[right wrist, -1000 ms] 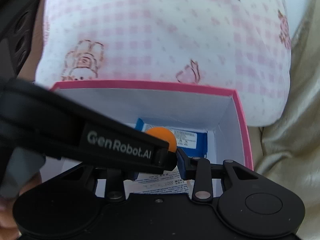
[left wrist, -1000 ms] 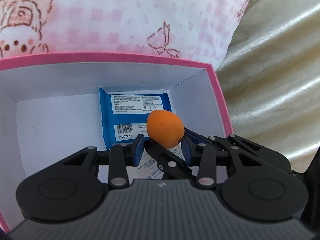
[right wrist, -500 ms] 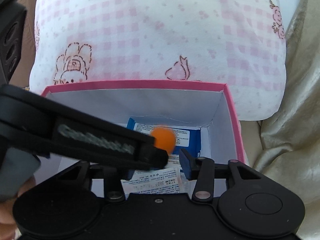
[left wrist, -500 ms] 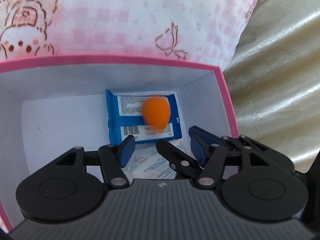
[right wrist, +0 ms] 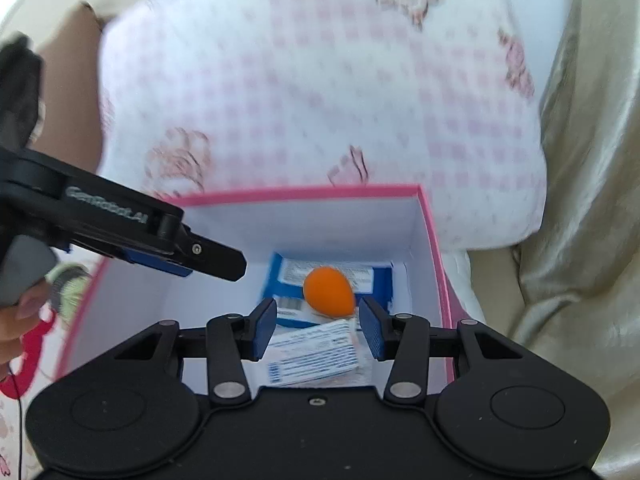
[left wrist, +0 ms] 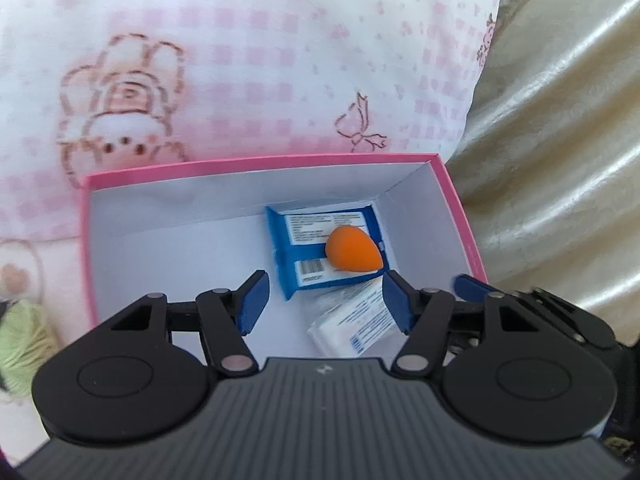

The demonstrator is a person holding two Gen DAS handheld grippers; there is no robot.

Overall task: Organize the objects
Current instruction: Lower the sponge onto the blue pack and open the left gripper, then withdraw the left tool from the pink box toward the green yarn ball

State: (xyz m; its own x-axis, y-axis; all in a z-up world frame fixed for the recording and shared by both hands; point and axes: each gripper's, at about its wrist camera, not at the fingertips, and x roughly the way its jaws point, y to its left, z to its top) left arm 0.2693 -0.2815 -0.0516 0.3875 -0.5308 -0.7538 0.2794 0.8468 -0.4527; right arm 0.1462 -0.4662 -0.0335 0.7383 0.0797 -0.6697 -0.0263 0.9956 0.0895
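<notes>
Released since a second ago, the orange egg-shaped sponge (left wrist: pixel 352 249) now lies on the blue packet (left wrist: pixel 320 256) inside the pink box (left wrist: pixel 460 216). Left hand-held gripper (left wrist: pixel 324 304) is spread open, empty, above the box. Right hand-held gripper (right wrist: pixel 318 330) likewise open, empty. White packet (right wrist: pixel 316 356) lies beside the blue one.

orange egg-shaped sponge (left wrist: pixel 352 249) | on its side atop blue packet (left wrist: pixel 304 264) | inside pink box (left wrist: pixel 460 216), right half

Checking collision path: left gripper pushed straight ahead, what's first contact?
Probably the white sachet lying between the open jaws of the left gripper, then the blue packet carrying the orange sponge. Depth is unclear.
</notes>
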